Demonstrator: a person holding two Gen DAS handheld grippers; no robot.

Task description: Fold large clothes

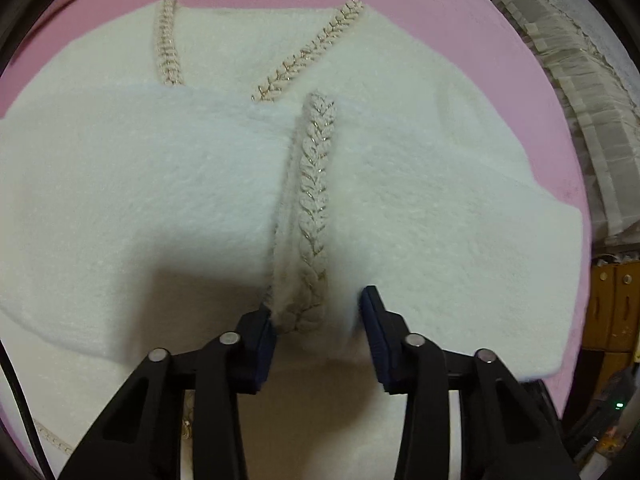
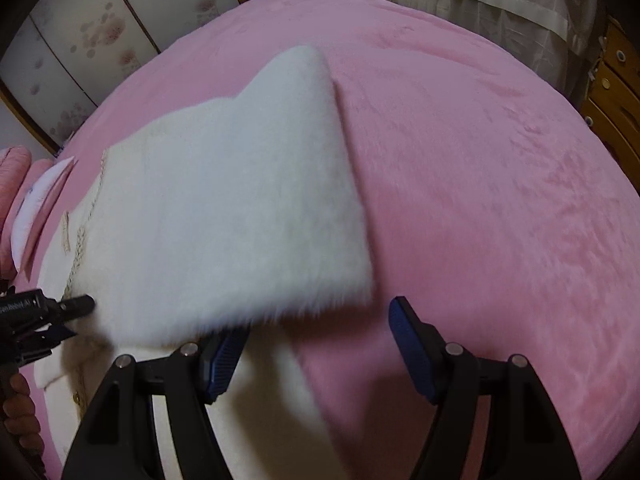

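Broadly: white fluffy garment (image 2: 224, 208) on pink bedspread (image 2: 480, 160); curtain (image 2: 460, 4) behind; both jaws apart.

So the fluffy cardigan (image 1: 140, 200) is plain white to cream, no print on it, just braided trim (image 1: 314, 200) in cream with thin gold thread running through it, kind of a leaf or wheat-ear pattern. The bedspread (image 2: 500, 160) under it is solid pink, a bit mottled where the pile catches the light. Left gripper (image 1: 318, 330) and right gripper (image 2: 316, 346) are both black with dark blue ribbed pads (image 2: 410, 344) and little silver pins. Far left there are sliding doors (image 2: 80, 60) in off-white with faded pink blossom blotches and brown frames. Far right: sheer cream curtain (image 2: 480, 0) with paler bands, plus an orange-brown wooden dresser (image 2: 616, 92). Pink pillows (image 2: 12, 176) at the left edge.
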